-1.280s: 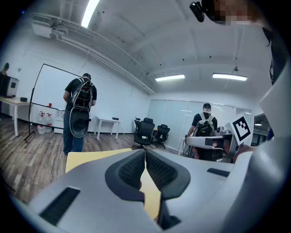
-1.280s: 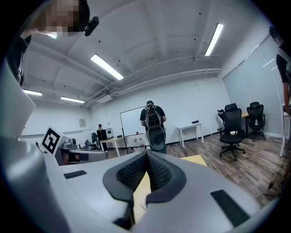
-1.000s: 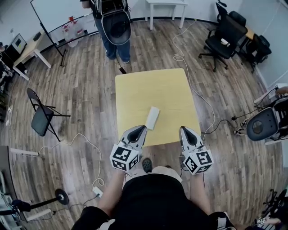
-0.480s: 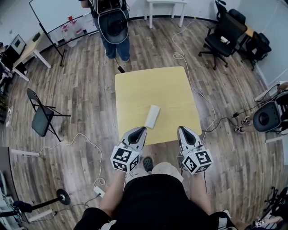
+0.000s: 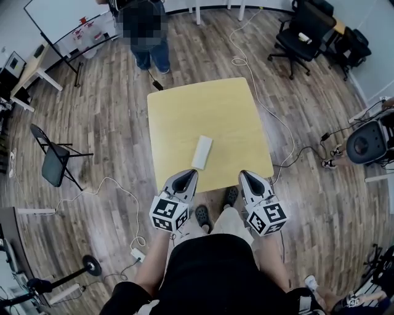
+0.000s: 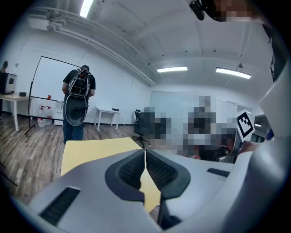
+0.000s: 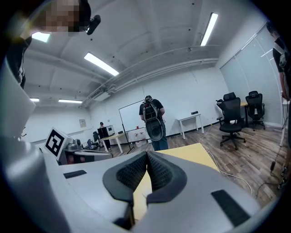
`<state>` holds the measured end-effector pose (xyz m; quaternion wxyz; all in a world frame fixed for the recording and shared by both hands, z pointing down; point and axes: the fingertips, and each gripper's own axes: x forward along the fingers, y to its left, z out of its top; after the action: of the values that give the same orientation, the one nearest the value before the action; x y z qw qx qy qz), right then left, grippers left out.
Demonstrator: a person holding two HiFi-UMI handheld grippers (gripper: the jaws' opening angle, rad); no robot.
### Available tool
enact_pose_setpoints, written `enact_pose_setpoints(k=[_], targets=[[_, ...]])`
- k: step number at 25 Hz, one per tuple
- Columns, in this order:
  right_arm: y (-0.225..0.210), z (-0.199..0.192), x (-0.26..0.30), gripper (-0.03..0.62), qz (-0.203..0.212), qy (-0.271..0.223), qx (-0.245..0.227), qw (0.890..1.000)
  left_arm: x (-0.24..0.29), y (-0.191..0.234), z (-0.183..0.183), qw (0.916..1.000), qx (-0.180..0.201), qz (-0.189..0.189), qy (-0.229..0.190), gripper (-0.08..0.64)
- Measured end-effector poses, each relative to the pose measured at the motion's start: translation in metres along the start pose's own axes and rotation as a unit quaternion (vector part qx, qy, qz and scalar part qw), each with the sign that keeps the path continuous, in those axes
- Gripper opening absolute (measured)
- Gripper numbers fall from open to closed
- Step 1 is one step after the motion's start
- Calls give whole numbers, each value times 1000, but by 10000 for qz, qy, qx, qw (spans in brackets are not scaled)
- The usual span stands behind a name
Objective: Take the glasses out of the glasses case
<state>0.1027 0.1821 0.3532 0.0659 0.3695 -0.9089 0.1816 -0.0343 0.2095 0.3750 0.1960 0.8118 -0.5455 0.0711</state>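
Note:
A closed white glasses case (image 5: 201,152) lies on the yellow table (image 5: 209,111), near its front edge. My left gripper (image 5: 189,174) hovers at the table's front edge, just short of the case, jaws shut and empty. My right gripper (image 5: 244,176) is level with it further right, also shut with nothing held. In the left gripper view the left gripper (image 6: 145,154) has its pads pressed together over the table top (image 6: 91,152); the case is hidden behind the jaws. The right gripper (image 7: 147,158) also has its pads together in the right gripper view.
A person (image 5: 143,31) with a backpack stands beyond the table's far side. Office chairs (image 5: 306,27) stand at the back right, a folding chair (image 5: 52,165) at the left. Cables (image 5: 271,117) trail over the wood floor. A whiteboard (image 5: 58,18) stands at the back left.
Both grippers have sunk a little at the table's front edge. The head view has shifted, so the table and case sit higher and further left in the picture. The case has not moved.

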Motion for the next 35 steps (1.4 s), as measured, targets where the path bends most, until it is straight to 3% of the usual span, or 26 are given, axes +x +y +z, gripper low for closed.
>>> enact_pose_setpoints(k=[7, 22, 29, 35], targets=[[-49, 12, 26, 15, 128, 228, -2, 9997, 57, 10, -5, 9988, -86, 312, 376, 28], [-148, 51, 82, 15, 974, 504, 166, 9938, 172, 10, 33, 9924, -55, 1013, 690, 29], [-172, 46, 98, 15, 1533, 768, 86, 9852, 199, 4, 23, 9864, -303, 1450, 719, 29], [-181, 32, 114, 15, 1749, 1084, 56, 9786, 207, 11, 3, 9785, -474, 1767, 956, 29]])
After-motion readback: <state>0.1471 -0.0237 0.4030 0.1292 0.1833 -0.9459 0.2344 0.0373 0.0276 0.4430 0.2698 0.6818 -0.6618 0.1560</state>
